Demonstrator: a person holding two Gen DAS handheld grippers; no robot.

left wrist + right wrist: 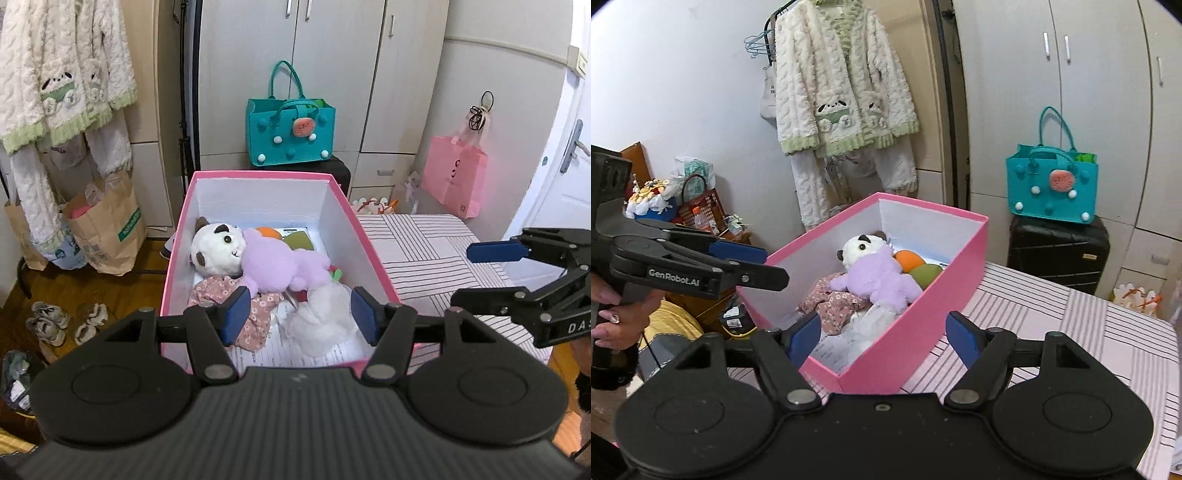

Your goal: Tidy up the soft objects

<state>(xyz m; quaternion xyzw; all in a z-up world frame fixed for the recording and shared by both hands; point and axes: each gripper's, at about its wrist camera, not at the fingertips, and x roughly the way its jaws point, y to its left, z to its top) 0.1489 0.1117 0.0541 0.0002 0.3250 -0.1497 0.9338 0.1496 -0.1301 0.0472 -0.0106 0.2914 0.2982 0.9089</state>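
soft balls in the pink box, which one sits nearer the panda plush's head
The orange ball; it lies right beside the panda plush, while the green ball sits farther along.

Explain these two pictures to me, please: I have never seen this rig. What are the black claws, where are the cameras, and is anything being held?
There is no robot. A person carries two hand-held grippers, each with a fisheye camera looking forward along its blue-padded fingers.

The left wrist view shows the left gripper at the bottom and the right gripper entering from the right. The right wrist view shows the reverse, plus the person's hand on the left gripper's handle.

Both are open and hold nothing.

On the striped table stands a pink box. Inside lie a white and purple plush toy, floral cloth, white cloth, and orange and green soft balls.
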